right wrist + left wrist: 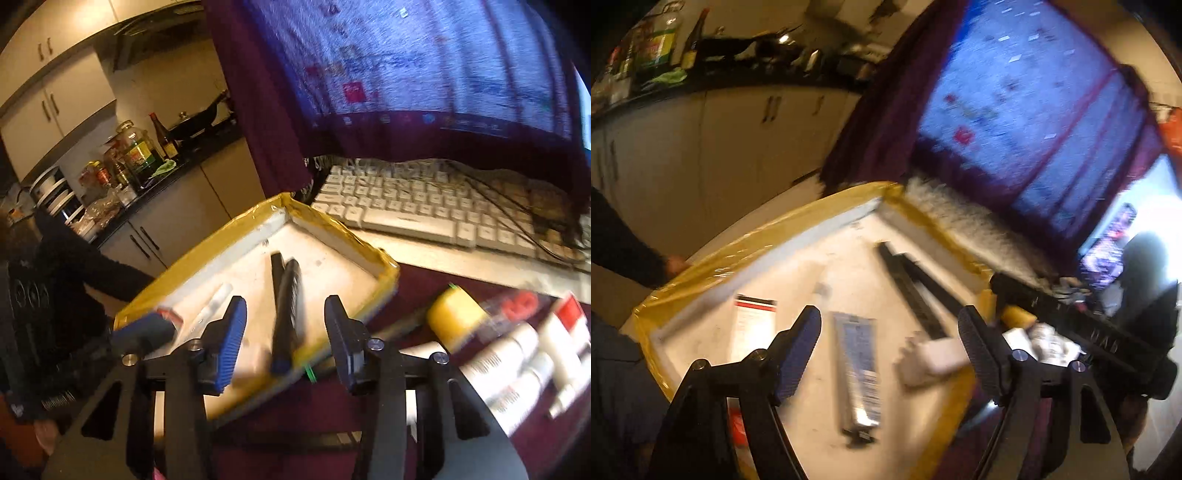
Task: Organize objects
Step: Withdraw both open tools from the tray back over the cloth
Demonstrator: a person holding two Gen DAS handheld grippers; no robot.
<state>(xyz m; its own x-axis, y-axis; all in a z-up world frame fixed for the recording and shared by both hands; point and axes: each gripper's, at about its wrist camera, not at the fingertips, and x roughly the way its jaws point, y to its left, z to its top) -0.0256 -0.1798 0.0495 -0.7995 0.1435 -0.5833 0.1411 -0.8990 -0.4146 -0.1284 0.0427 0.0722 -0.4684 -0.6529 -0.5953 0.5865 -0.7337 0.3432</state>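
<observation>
My left gripper [888,354] over tray [713,254], jaws apart, nothing between pads. Grey tube [857,373] lies flat on tray floor under it, white block [932,360] near right rim. My right gripper [282,345] also spread, empty, above black pens [286,306]. Yellow taped rim close on every side; keyboard [424,206] just beyond far edge; bottles [524,365] crowd cloth at right.

Glossy yellow-taped tray [369,254] rim
</observation>
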